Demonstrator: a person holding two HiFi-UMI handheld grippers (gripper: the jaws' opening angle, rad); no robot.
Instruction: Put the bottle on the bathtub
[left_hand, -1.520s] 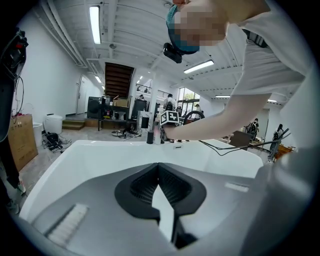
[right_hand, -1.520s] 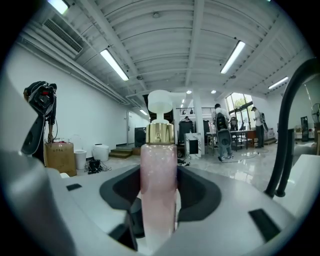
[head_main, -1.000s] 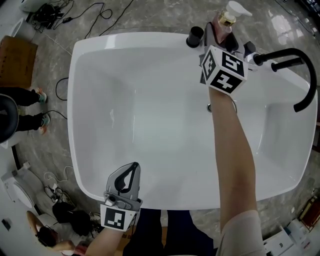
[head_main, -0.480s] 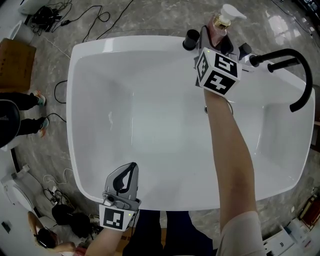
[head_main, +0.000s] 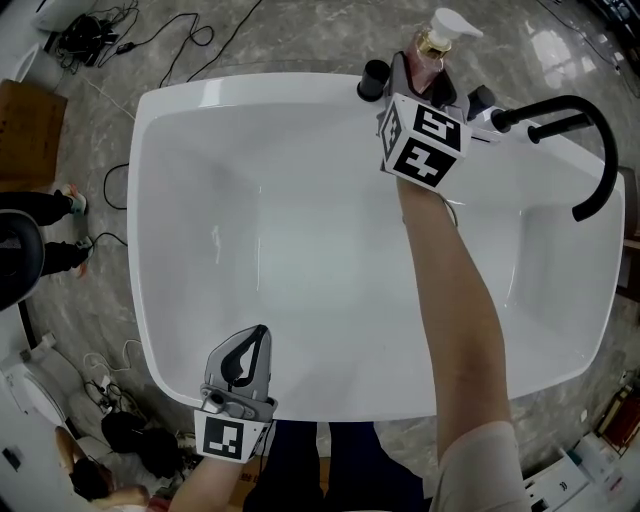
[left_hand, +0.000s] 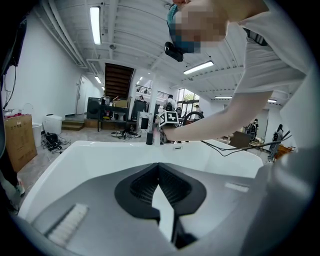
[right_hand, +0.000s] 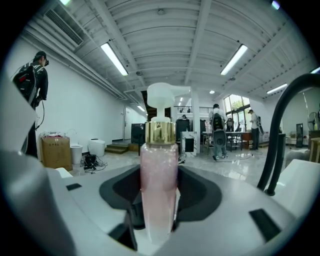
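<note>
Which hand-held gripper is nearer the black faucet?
Right. The right hand-held gripper, holding the bottle, is at the far rim of the bathtub, beside the faucet; the left hand-held gripper is at the near rim, opposite.

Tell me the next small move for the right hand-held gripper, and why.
Probably ease the bottle straight down onto the far rim. The right hand-held gripper holds it upright between the cup and the faucet, but no view shows its base resting there, so opening now might drop it.

The bottle (right_hand: 159, 185) is glowing pink, wearing a gold ring and white top. The bathtub (head_main: 280, 230) is shining white. The tap (right_hand: 272, 150) is looking black.
</note>
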